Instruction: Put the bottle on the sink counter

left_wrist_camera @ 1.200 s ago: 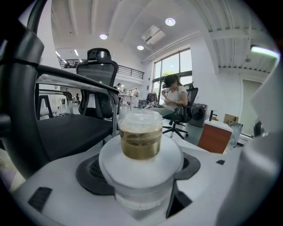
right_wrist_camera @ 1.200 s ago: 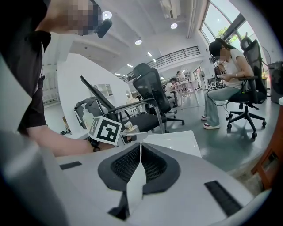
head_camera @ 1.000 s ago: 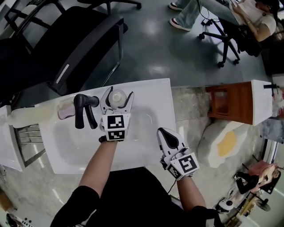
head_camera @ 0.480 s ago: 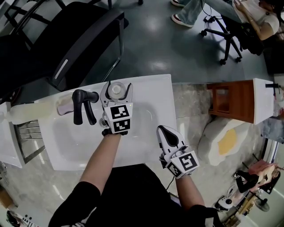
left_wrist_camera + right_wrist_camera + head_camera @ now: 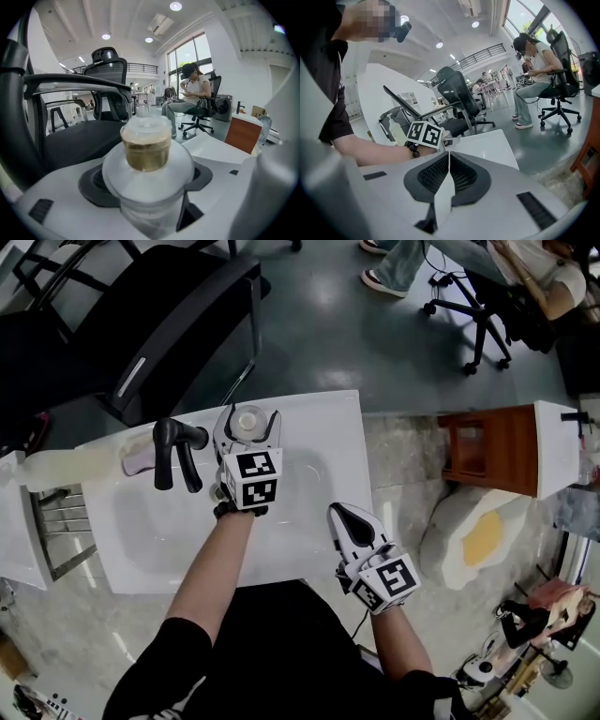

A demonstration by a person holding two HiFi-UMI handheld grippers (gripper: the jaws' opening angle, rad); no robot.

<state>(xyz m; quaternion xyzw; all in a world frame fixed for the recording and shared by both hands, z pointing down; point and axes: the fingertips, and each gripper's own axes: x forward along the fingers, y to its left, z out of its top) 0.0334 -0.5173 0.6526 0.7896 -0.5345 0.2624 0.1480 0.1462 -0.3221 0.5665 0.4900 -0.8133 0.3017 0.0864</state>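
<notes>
Pinching the bottle (image 5: 146,145) between wide-set jaws, the left gripper (image 5: 249,420) holds it over the counter (image 5: 328,427), faucet (image 5: 173,451) to its left; tilted release could topple it. Right gripper (image 5: 449,157) pressed together, empty.

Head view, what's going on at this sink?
A person holds a claw in each hand. The left claw grips a clear capped bottle over the back edge of the white sink counter, beside the black faucet; whether it has touched down is unclear. The right claw is shut and empty.
</notes>
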